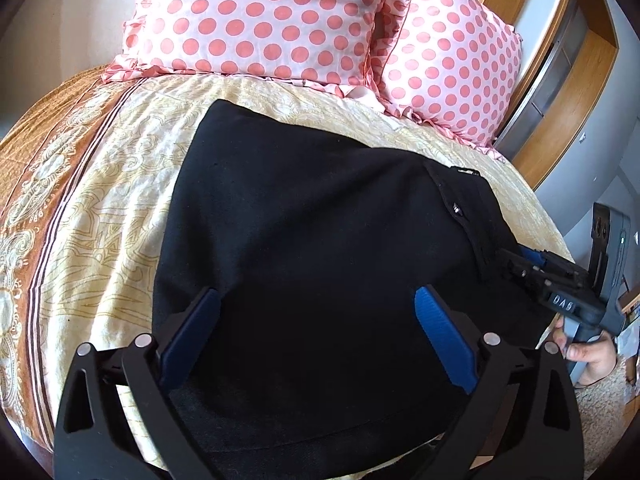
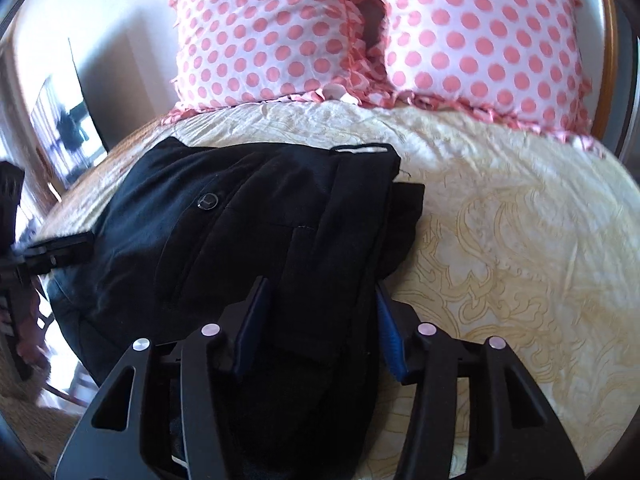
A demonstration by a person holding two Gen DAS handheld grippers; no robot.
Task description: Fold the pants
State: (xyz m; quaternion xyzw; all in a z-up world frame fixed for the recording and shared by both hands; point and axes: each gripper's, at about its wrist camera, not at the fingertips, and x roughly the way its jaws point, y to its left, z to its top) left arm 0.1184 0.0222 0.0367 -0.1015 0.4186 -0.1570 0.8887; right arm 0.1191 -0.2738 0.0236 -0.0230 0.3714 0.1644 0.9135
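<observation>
Black pants [image 1: 304,240] lie folded on a cream patterned bedspread [image 1: 120,208]. My left gripper [image 1: 316,300] is wide open, its blue pads above the cloth at the pants' near edge, holding nothing. My right gripper [image 1: 520,258] shows at the right of the left wrist view, at the waistband end of the pants. In the right wrist view the right gripper [image 2: 320,292] has its fingers partly apart around the thick waistband fold of the pants [image 2: 256,232], pads on both sides of the cloth. The left gripper [image 2: 60,248] shows at the left edge there.
Two pink polka-dot pillows [image 1: 264,20] [image 1: 452,76] lean at the head of the bed. A wooden headboard [image 1: 560,128] and grey wall run along the right. The bed's orange border [image 1: 48,184] is on the left. Bare bedspread [image 2: 500,240] lies right of the pants.
</observation>
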